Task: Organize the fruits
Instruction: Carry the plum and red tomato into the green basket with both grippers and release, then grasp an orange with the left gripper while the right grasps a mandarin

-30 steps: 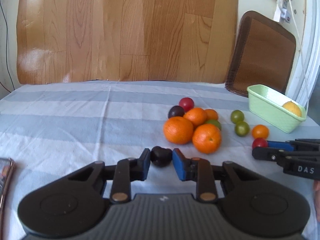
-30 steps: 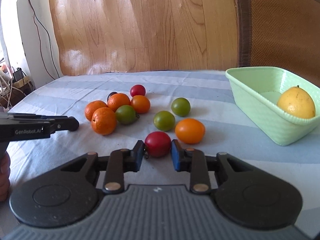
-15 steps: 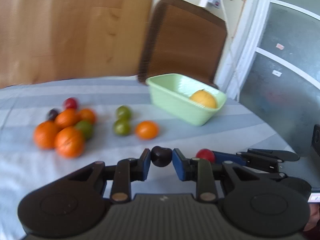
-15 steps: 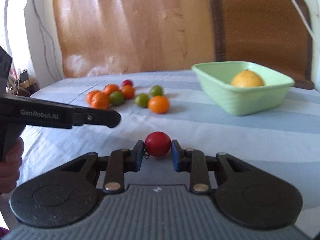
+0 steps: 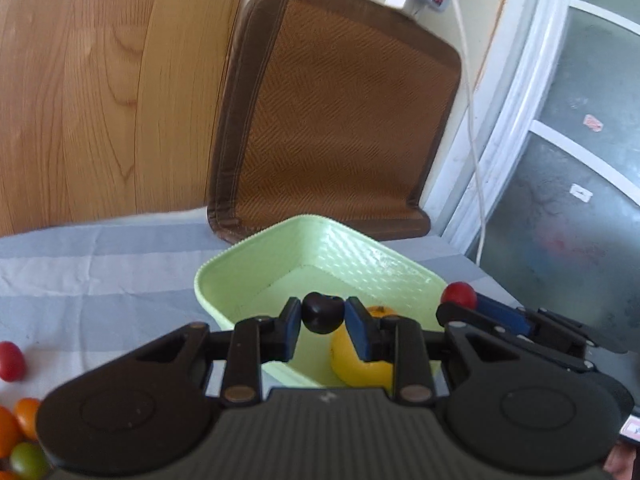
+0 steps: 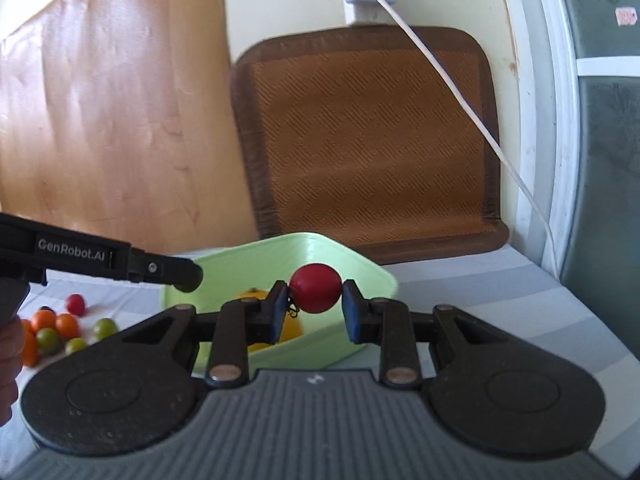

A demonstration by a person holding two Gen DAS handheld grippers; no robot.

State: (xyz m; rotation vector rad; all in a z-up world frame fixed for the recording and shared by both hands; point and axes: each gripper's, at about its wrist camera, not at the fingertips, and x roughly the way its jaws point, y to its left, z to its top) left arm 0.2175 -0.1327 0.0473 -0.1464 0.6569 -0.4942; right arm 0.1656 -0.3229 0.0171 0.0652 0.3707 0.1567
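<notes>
Hovering over the green tray [image 5: 320, 248], which carries a yellow fruit [image 5: 352, 364], your left gripper [image 5: 323, 322] clamps a dark tomato [image 5: 322, 317] above its near side, while your right gripper [image 6: 315, 308] pinches a red tomato [image 6: 316, 288] over its right rim.

Red tomato gripped before the green basket

We see the right gripper [image 6: 315, 308] clamping a red tomato [image 6: 316, 288] in front of the green basket [image 6: 360, 268], with a yellow fruit [image 6: 252, 294] inside.
</notes>
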